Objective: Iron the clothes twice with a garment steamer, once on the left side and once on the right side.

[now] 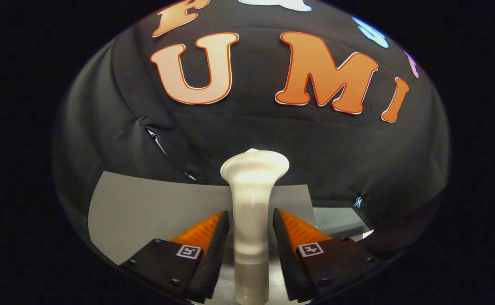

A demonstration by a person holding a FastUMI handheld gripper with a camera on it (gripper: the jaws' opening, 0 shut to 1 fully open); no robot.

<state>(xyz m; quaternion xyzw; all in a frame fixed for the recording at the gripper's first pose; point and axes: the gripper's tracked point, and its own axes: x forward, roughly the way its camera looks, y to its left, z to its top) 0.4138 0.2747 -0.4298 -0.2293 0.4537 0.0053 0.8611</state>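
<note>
A white garment steamer stands upright on the grey table, its flared head toward the black booth wall. Its slim handle runs down between my two fingers. My gripper is open around that handle. The fingertips sit close on either side, with a narrow gap showing on each side, so neither pad clearly presses on it. The steamer's base is hidden below the fingers.
The black cloth wall hangs close behind the table and wraps round both sides. A pale surface shows low to the right, beyond the grey table's far corner. Bare grey tabletop stretches left of the fingers.
</note>
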